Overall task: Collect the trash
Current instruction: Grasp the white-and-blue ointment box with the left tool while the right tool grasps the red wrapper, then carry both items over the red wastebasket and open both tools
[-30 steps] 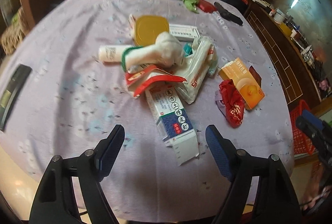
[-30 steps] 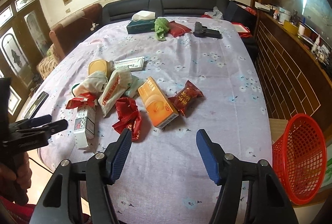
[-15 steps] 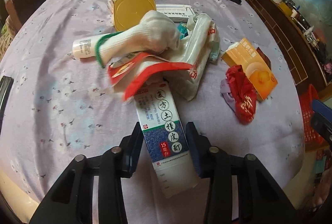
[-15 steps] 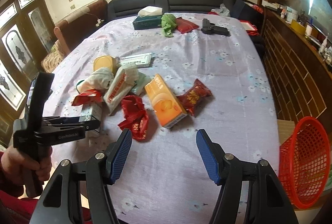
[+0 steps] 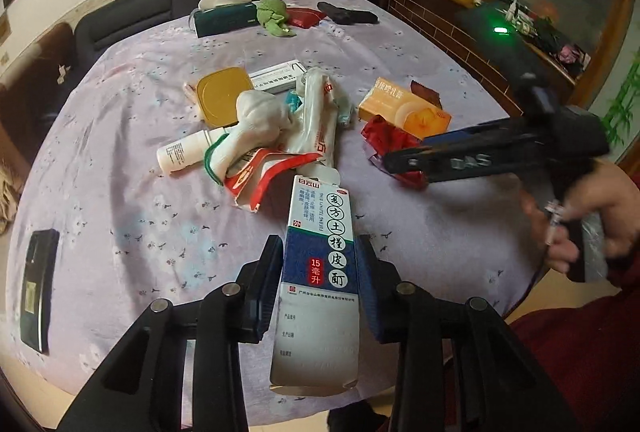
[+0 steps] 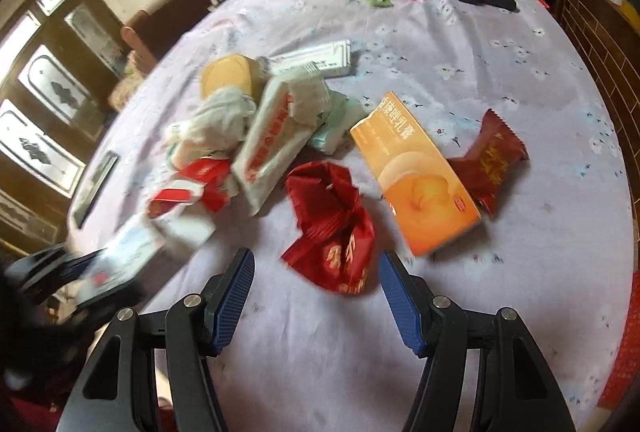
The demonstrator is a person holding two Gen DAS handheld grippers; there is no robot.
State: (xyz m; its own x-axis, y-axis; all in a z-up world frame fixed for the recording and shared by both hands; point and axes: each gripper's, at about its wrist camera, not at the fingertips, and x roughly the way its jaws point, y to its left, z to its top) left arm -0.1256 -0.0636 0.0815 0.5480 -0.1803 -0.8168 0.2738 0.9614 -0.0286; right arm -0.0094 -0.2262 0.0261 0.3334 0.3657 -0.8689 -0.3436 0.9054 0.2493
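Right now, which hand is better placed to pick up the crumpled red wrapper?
Right. The right tool is open and empty just short of the red wrapper. The left tool is busy: its jaws are closing on the blue-white box.

Motion blur smears the left claw (image 6: 76, 272) and its carton (image 6: 128, 252).

Found bare surface (image 6: 500, 72) beyond the heap and along the near edge. Blocked mid-surface by the trash pile (image 5: 272, 128), with orange box (image 6: 416, 176) and red wrapper (image 6: 332, 228) lying just ahead of the right gripper (image 6: 316, 296) fingers.
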